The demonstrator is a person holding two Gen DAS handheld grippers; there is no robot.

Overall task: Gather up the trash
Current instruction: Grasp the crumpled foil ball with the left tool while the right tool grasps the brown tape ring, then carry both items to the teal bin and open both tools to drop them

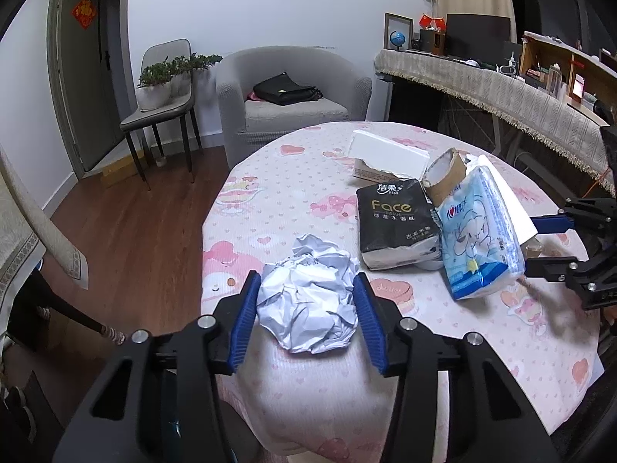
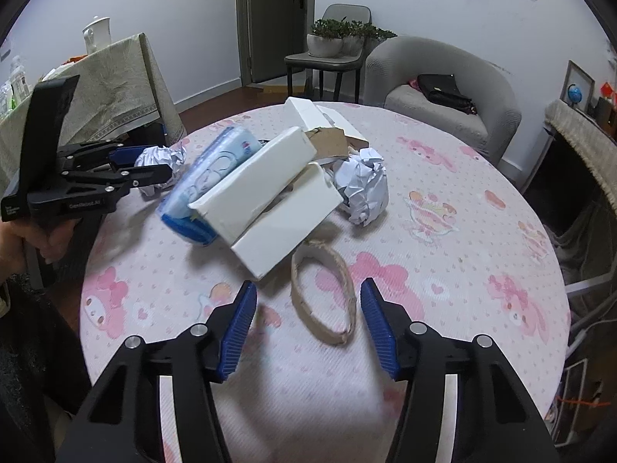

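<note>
- Left hand-held gripper: fingers apart, one blue pad on each side of a paper ball that lies on the table. The pads sit at or just beside the ball's flanks; whether they already press on it cannot be told.
- Paper ball: crumpled white sheet, judged very light, soft and springy. It should squash under the pads rather than slip. Best hold: across its widest middle, as the pads now frame it.
- Right hand-held gripper: fingers wide apart, holding nothing, with a cardboard ring between and just ahead of them, lying flat on the table.
- Cardboard ring: thin, light, flattened oval. Judged to buckle under a squeeze across its width; a pinch on one wall, inside to outside, would likely hold better.
- Ahead of the right hand-held gripper: white boxes, a second paper ball and a blue tissue pack, piled and touching.
- Right of the left hand-held gripper: a black tissue pack just beside the blue one. Both packs are soft with slick film, and likely not trash.
</note>
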